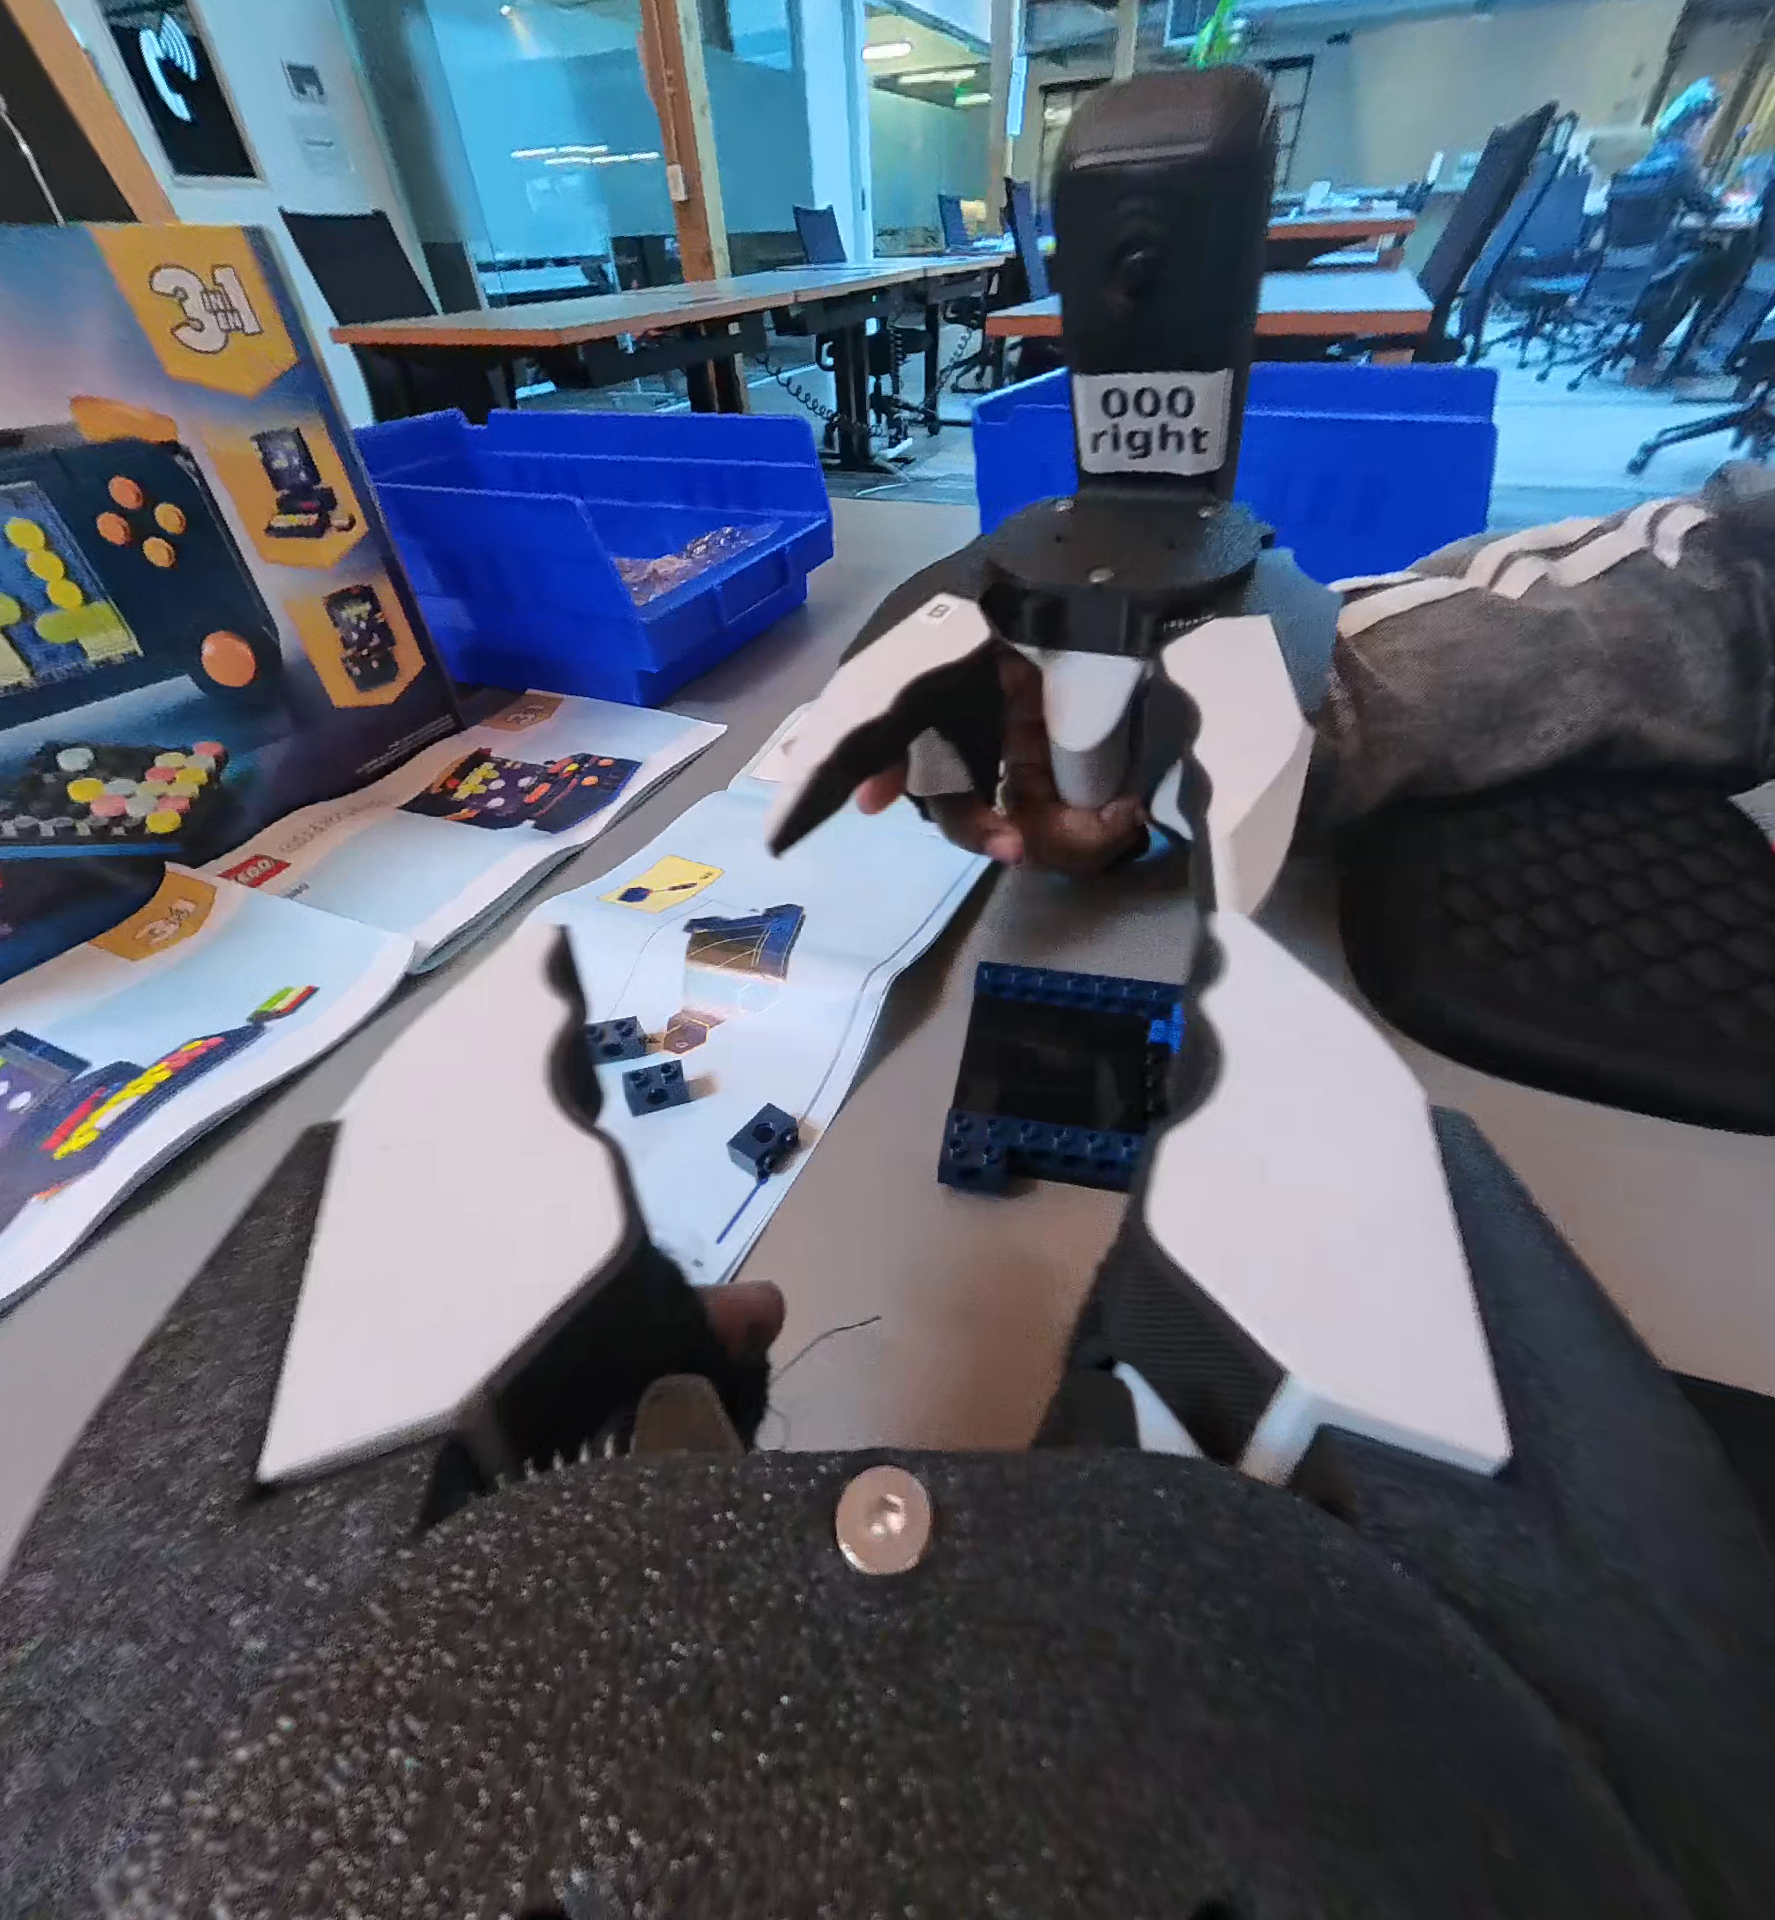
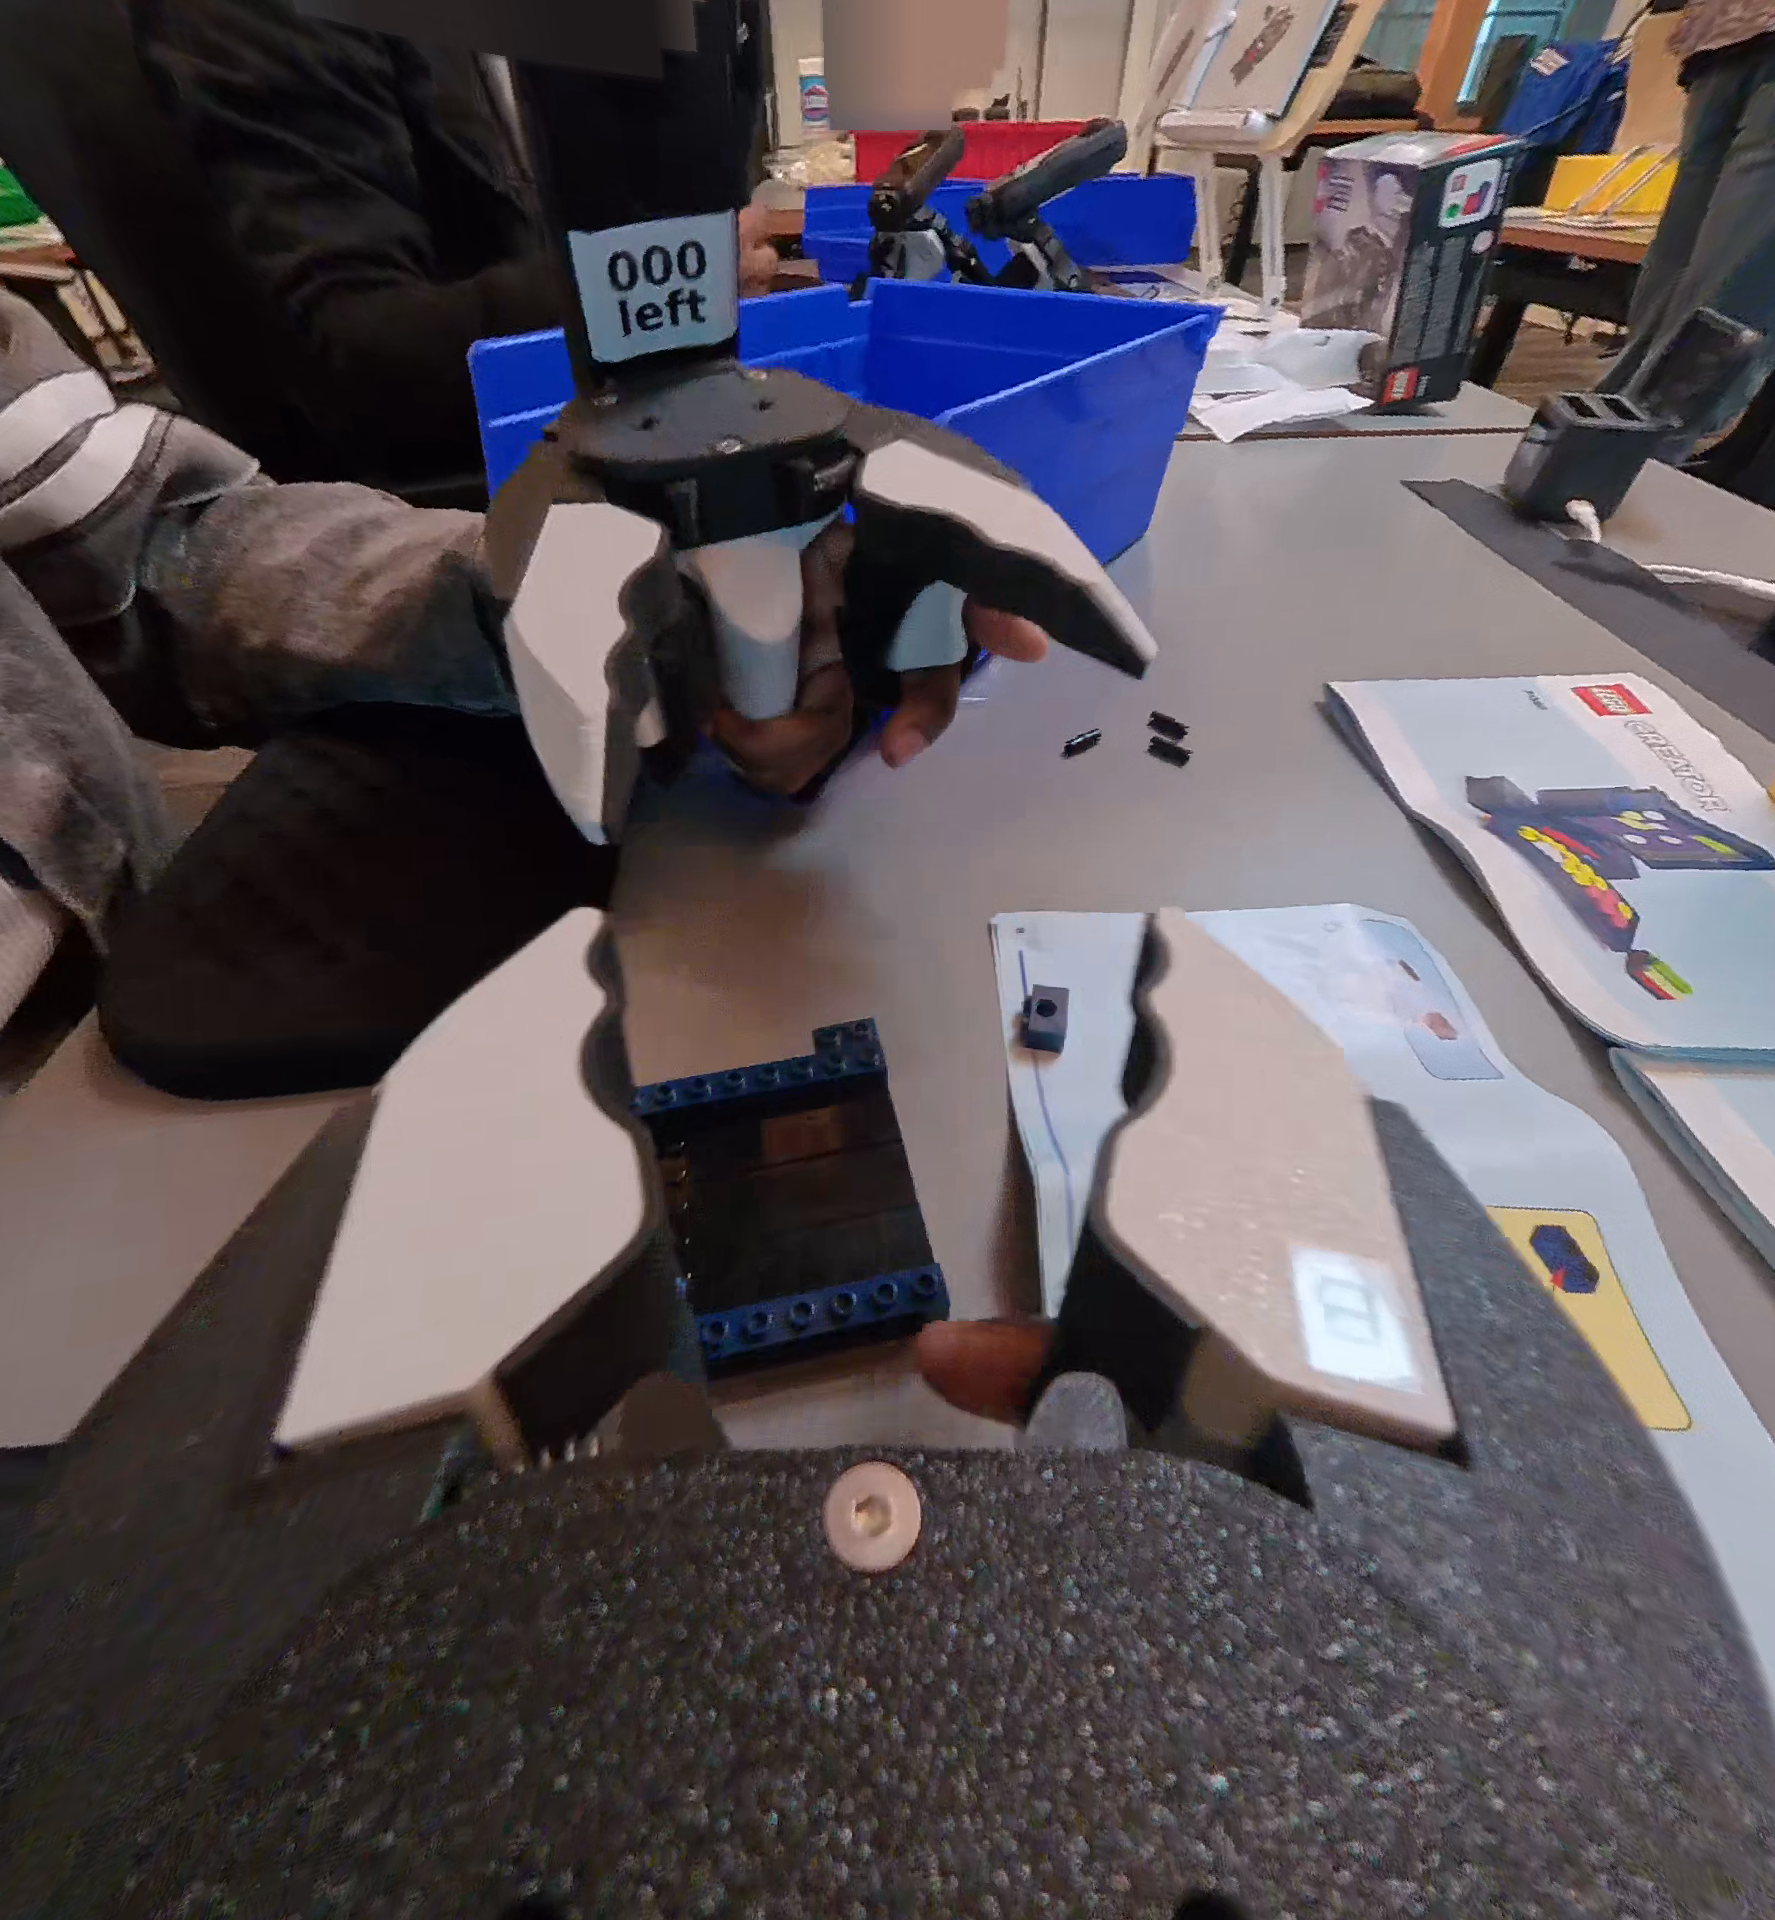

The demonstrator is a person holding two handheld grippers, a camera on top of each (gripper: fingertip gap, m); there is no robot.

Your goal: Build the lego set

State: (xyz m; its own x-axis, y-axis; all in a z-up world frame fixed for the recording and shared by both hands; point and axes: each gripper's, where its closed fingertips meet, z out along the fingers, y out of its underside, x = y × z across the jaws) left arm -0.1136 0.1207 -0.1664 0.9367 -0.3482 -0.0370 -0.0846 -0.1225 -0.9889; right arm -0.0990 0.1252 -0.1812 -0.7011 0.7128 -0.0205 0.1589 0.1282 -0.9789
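Grey tabletop [image 2: 1278,623] is filling my centre frame, blue bins [image 1: 592,540] and office desks [image 1: 654,312] sitting upper frame; both grippers, left gripper [image 1: 888,935] and right gripper [image 2: 872,925], are gaping wide, gripping nothing, over the blue-black brick build [image 2: 789,1195].

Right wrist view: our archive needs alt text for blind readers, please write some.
The right tongs stand open and empty over a dark blue and black toy-brick frame on a grey table. Opposite, a hand holds the left tongs, also open, before a blue plastic bin. A small dark blue holed brick lies on an open instruction booklet.
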